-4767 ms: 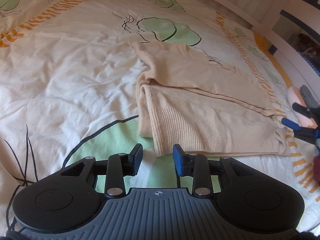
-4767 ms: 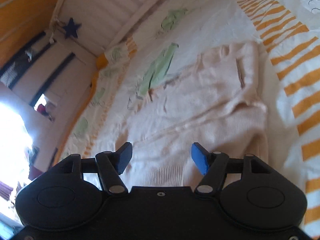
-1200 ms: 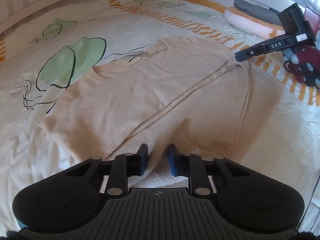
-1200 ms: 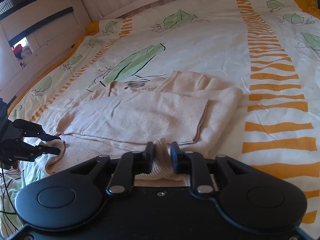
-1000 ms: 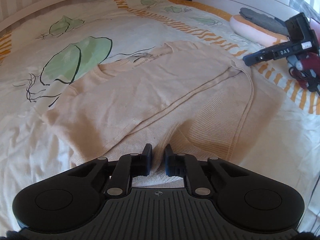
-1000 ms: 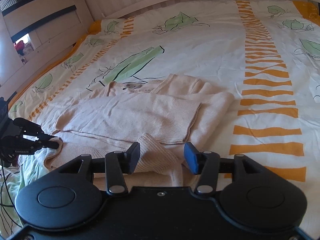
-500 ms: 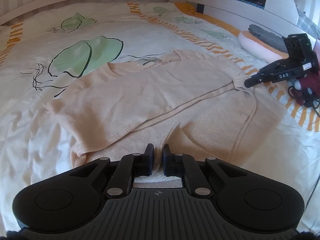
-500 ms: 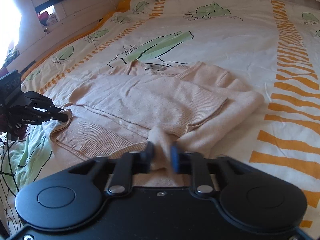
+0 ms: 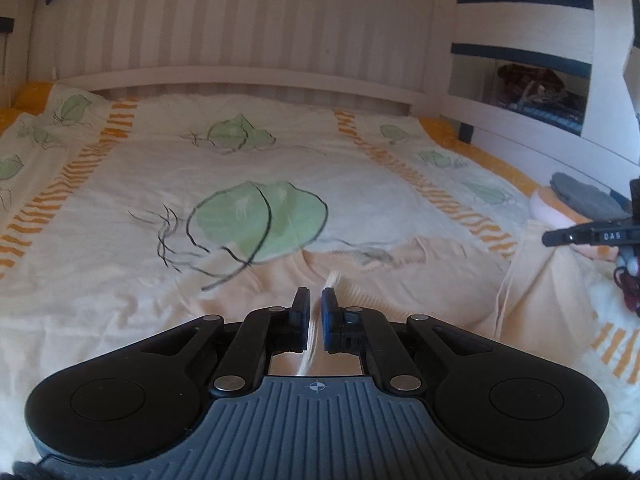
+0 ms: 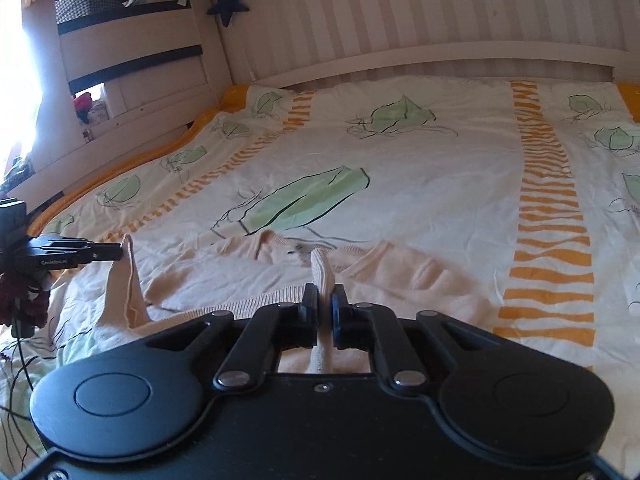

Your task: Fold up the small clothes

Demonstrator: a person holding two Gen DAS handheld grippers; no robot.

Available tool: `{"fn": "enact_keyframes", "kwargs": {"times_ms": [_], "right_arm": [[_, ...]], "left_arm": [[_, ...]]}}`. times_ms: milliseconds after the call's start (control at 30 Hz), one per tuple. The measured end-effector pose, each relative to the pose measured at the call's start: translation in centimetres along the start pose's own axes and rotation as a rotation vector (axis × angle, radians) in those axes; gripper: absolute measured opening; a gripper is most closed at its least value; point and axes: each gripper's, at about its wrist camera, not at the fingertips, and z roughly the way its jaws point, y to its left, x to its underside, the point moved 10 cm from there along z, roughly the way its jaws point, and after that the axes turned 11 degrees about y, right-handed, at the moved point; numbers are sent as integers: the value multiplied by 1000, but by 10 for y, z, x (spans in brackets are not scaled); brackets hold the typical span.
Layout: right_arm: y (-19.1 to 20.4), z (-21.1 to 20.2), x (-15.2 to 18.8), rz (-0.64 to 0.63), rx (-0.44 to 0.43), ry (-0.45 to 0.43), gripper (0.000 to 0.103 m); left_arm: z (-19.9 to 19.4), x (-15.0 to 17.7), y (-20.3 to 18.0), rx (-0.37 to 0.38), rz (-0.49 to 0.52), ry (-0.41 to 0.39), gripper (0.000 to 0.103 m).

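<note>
Nearest the left wrist camera, the left gripper (image 9: 314, 300) has its two black, blue-padded fingers pressed together on a thin fold of the pale peach knitted sweater (image 9: 400, 280), whose hem rises between the pads and pokes out just beyond the tips. In the right wrist view the right gripper (image 10: 324, 296) is likewise clamped on a ribbed strip of the same sweater (image 10: 380, 276), which stands up in a narrow tongue above the fingertips. Each gripper also shows in the other's view, at the side edge of the frame, pinching a raised corner of the knit so that the cloth hangs from it in a small tent: the left one (image 10: 120, 251) at the left edge, the right one (image 9: 546, 238) at the right edge.

The rest of the sweater lies flat on the cream bedspread printed with green leaves and orange stripes (image 9: 120, 208), spread across its near part, with the neckline pointing toward the far edge of the bed. Past the neckline a large green leaf print (image 9: 260, 220) sits close to the cloth. Near the right edge of the bed, a grey folded item rests on a pink and orange cushion (image 9: 580, 200).

At the far edge runs a white wooden bed rail (image 10: 440, 56) against a striped wall, where a dark blue star (image 10: 228, 8) hangs. White shelves with dark blue trim (image 9: 520, 52) stand at the far right corner.
</note>
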Motion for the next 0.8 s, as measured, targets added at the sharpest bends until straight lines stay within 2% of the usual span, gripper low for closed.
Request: {"fn": "enact_keyframes", "kwargs": {"times_ms": [167,267,333,400,467,600,667,800], "right_arm": [[-36,28,-24,64,83,-37,9],[-55,49,-23,126,86,-12,9],[-56,54,-16,137,74,7,11],[-53,54,-7,130,65,19,19],[-49,52,4,129,47,46,21],[-47,55,27,121,41,121,24],[-46,55,33,133,20,128,48],[-41,53,31,116,11,106,51]], "left_arm": [[14,-46,35,-71,-63,-76,6],[39,-50,48,-57,-110,-6,7],[53,-37,48,-6,-146,83,10],[60,-18,39,42,-150,146,39],[62,2,28,68,-112,196,50],[67,36,19,70,-68,283,52],[70,44,21,74,-81,308,52],[75,42,26,66,-97,305,52]]}}
